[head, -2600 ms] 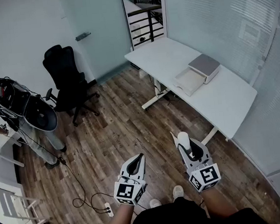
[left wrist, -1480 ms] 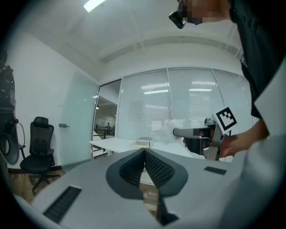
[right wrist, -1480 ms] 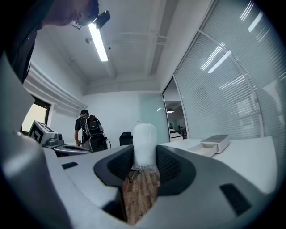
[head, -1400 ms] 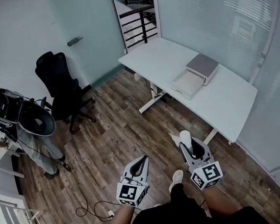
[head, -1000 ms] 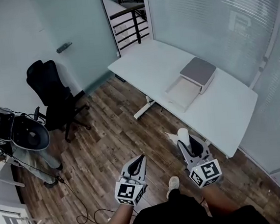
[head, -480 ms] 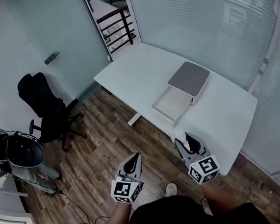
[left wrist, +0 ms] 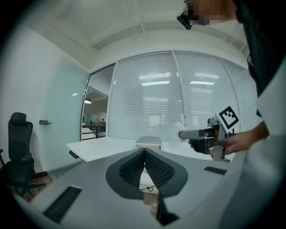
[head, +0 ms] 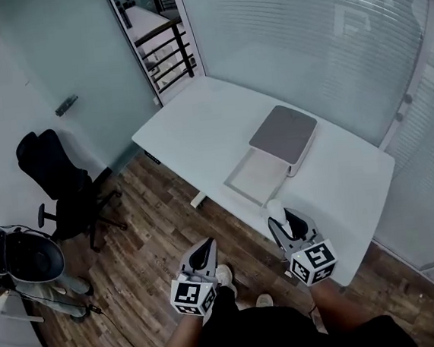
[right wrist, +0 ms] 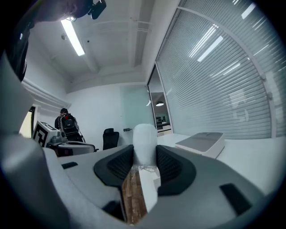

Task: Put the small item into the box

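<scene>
Office: white worktop (head: 197,125) now close, no longer across the room | right tongs (head: 281,220) clamp small white rounded item (head: 276,209) at worktop's near edge, short of grey-lidded white box (head: 282,136) | left tongs (head: 208,244) closed, empty | carry nearly done, drop remains.

One left claw (head: 209,244), one right claw (head: 281,218), one small item (head: 276,208), one box (head: 283,137), one table (head: 197,125), one chair (head: 52,174)

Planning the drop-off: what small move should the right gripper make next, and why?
Probably carry the right gripper forward toward the open tray of the box: its jaws are clamped on the white item, which hangs at the near edge of the table, short of the tray.
</scene>
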Demonstrator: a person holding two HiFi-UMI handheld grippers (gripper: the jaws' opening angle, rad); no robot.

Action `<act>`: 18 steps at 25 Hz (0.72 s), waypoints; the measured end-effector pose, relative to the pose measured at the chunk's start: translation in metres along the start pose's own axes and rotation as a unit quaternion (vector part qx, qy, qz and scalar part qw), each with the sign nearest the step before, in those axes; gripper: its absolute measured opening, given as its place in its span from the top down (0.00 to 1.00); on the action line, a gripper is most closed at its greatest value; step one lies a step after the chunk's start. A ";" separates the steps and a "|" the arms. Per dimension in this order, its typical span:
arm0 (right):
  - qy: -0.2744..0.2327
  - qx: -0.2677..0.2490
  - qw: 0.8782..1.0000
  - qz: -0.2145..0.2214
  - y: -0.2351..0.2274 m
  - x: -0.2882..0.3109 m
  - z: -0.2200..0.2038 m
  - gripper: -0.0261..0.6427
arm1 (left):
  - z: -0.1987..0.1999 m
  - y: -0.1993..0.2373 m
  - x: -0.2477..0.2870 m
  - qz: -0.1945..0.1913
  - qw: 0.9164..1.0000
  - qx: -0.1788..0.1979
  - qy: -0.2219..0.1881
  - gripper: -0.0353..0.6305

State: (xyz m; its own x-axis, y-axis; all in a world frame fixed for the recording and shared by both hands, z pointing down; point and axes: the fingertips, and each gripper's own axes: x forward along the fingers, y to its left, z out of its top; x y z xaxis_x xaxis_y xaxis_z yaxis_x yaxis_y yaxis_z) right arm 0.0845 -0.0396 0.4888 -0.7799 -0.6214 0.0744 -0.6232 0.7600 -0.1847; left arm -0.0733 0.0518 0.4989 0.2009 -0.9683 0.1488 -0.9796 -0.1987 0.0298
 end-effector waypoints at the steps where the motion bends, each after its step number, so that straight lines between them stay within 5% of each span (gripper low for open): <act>1: 0.002 -0.002 1.000 -0.002 -0.004 0.005 -0.002 0.72 | -0.003 0.002 0.007 -0.004 1.000 0.000 0.003 0.93; 18: 0.011 -0.043 0.992 -0.122 -0.066 0.101 0.015 0.72 | 0.017 0.074 0.137 -0.114 0.993 0.000 -0.004 0.93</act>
State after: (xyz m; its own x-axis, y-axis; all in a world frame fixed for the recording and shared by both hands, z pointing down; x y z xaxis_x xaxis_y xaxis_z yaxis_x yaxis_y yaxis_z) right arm 0.0475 -0.1553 0.4941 -0.6061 -0.7850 0.1284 -0.7952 0.6019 -0.0737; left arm -0.1181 -0.0983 0.5050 0.4177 -0.8992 0.1306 -0.9086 -0.4130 0.0624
